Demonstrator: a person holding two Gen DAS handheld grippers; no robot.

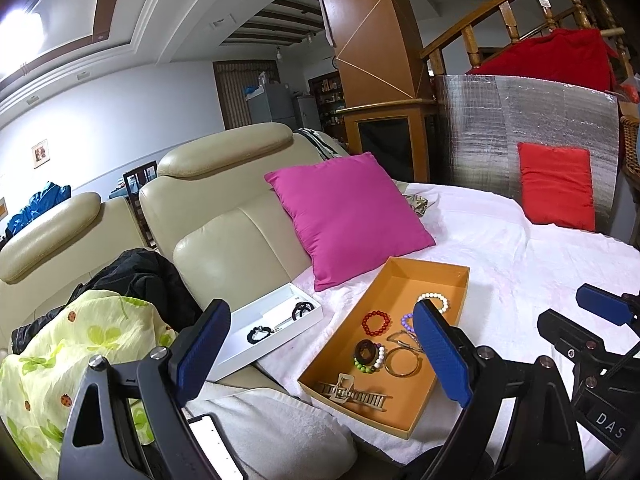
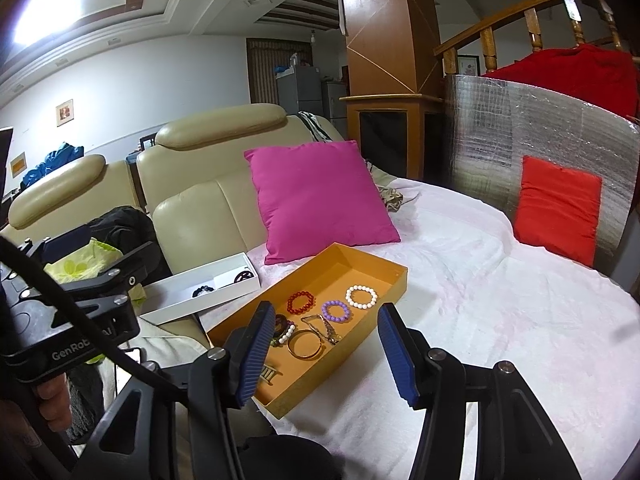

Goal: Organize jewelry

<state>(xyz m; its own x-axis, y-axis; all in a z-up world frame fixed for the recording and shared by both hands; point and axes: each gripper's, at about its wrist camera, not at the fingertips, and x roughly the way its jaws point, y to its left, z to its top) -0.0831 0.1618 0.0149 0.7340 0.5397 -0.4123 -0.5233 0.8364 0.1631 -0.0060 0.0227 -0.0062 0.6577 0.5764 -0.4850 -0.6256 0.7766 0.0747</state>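
An orange tray [image 1: 448,280] [image 2: 360,256] lies on the white cloth. It holds a red bead bracelet [image 1: 365,322] [image 2: 291,302], a white bead bracelet [image 1: 440,300] [image 2: 362,289], a purple one [image 2: 325,312], a gold bangle [image 1: 400,376] [image 2: 304,357], several more bracelets and a beige hair claw [image 1: 352,394]. To its left, a white box [image 1: 256,320] [image 2: 192,284] contains a black bracelet [image 1: 258,334] and a dark ring-shaped piece [image 1: 302,308]. My left gripper [image 1: 322,354] hovers open before the tray's near left side. Over the tray's near end, my right gripper [image 2: 328,354] stands open, holding nothing.
A pink cushion [image 1: 348,216] leans on the beige sofa [image 1: 224,248] behind the tray. A red cushion [image 1: 556,188] rests against a silver foil board [image 1: 520,128]. A yellow-green cloth [image 1: 60,352] and a black jacket [image 1: 136,276] lie at the left. A phone [image 1: 216,448] is below.
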